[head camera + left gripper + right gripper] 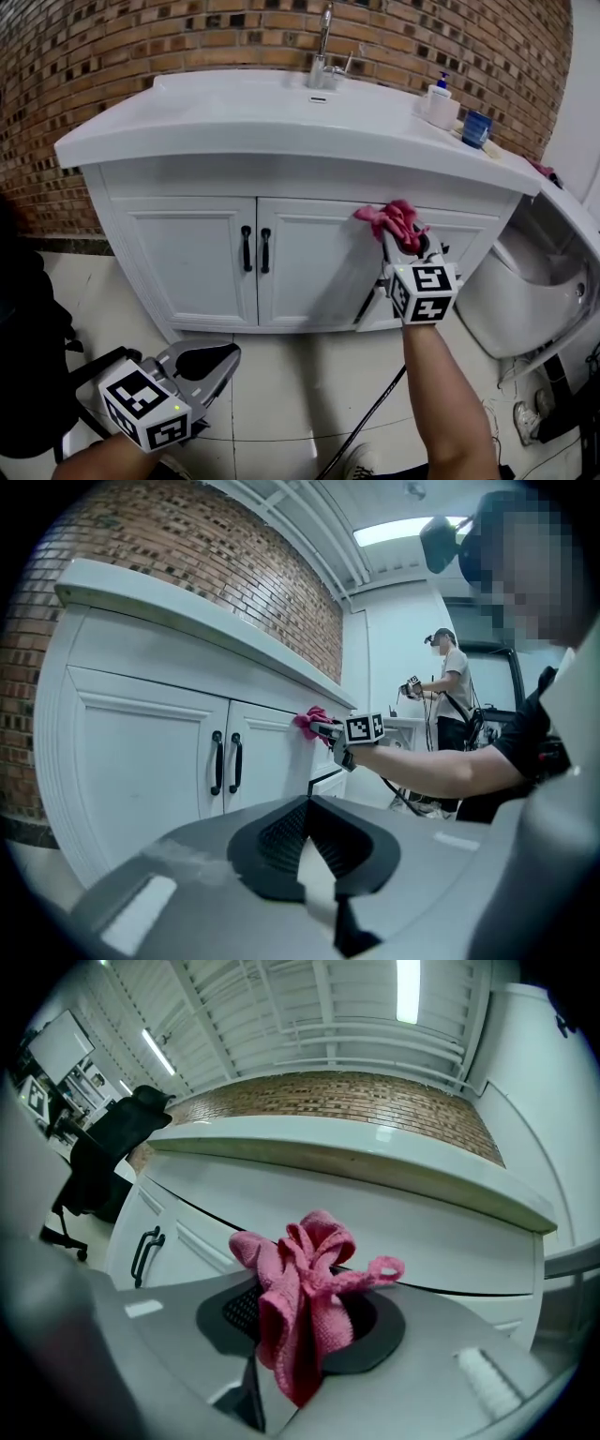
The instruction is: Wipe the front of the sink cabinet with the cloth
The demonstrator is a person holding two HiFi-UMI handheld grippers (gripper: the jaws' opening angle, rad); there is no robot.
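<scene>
The right gripper (401,236) is clamped on one crumpled pink microfibre cloth (394,218), held against the front of the white panelled sink cabinet (187,262), right of two black bar handles (255,249). The left gripper (223,359) hangs low, jaws together, empty.

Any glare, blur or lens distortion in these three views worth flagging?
Head view: fisheye bows the countertop and brick wall; light is even. Left gripper view: black vignette in the corners, the left hand-held gripper close up looks soft, cabinet sharp. Right gripper view: ceiling light blown out, cloth sharp.
</scene>
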